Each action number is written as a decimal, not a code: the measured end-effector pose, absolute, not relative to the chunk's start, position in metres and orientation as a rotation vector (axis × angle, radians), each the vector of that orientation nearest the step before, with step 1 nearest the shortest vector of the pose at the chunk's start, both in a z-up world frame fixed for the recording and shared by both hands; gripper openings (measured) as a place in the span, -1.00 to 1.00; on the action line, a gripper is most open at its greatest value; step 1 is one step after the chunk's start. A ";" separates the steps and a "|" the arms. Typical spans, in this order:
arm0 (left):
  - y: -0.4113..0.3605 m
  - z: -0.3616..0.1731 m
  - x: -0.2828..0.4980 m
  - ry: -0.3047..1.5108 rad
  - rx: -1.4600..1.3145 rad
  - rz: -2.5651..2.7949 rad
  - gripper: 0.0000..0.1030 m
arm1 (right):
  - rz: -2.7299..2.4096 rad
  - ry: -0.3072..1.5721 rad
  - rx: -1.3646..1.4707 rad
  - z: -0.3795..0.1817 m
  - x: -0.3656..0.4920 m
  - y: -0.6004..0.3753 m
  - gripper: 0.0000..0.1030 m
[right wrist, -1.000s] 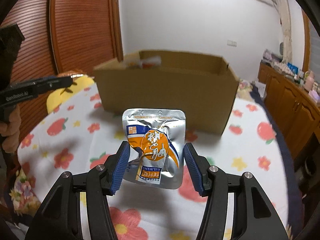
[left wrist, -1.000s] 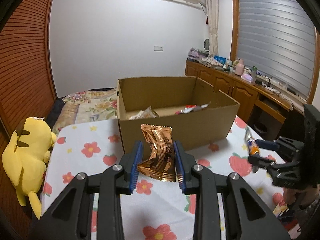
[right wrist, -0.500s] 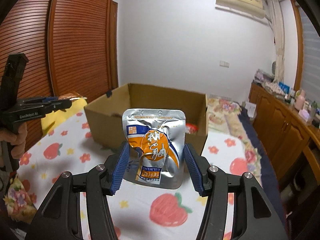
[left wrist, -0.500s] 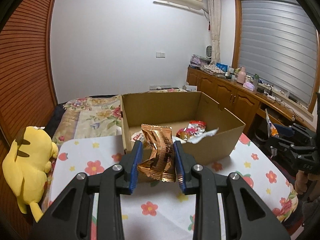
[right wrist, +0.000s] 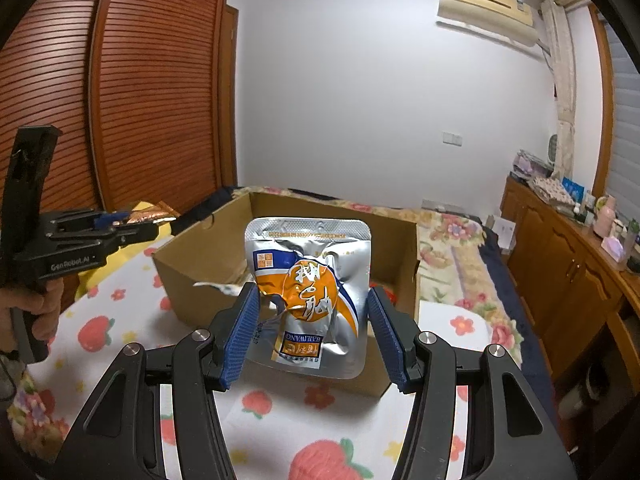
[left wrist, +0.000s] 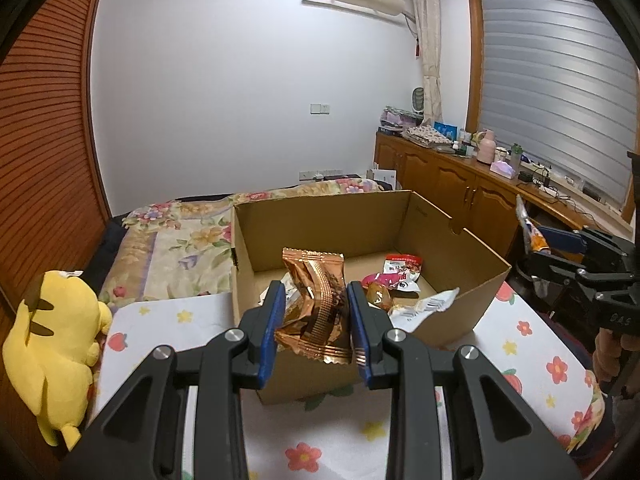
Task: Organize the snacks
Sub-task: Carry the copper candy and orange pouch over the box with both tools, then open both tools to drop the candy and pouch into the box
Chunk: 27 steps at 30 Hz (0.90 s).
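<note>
Currently both grippers hover over the near edge of the cardboard box (left wrist: pixel 460 240) — left gripper (left wrist: pixel 316 320) clamped tight on a copper wrapper (left wrist: pixel 316 300), right gripper (right wrist: pixel 312 332) half-spread, gripping a silver pouch (right wrist: pixel 308 292) — loose snacks (left wrist: pixel 400 276) inside the box.

- A table (left wrist: pixel 532 344) draped in a white cloth printed with flowers and strawberries stretches below both grippers.
- An open cardboard box (left wrist: pixel 460 320) stands on it, directly ahead of the left gripper's fingers.
</note>
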<state>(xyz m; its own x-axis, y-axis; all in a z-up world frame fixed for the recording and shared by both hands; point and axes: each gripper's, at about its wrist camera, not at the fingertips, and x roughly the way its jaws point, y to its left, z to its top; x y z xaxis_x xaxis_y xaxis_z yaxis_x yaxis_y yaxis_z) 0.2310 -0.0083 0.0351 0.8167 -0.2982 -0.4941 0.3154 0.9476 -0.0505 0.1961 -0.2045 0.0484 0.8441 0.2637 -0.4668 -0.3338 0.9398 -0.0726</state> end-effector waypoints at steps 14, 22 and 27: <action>-0.015 0.014 0.280 0.558 0.017 -0.344 -0.43 | 0.338 0.512 -0.127 0.023 0.262 -0.204 0.10; -0.025 0.000 0.301 0.587 0.021 -0.351 -0.43 | 0.364 0.535 -0.110 0.006 0.289 -0.204 0.10; -0.029 -0.001 0.303 0.589 0.030 -0.354 -0.43 | 0.374 0.554 -0.096 -0.001 0.301 -0.208 0.10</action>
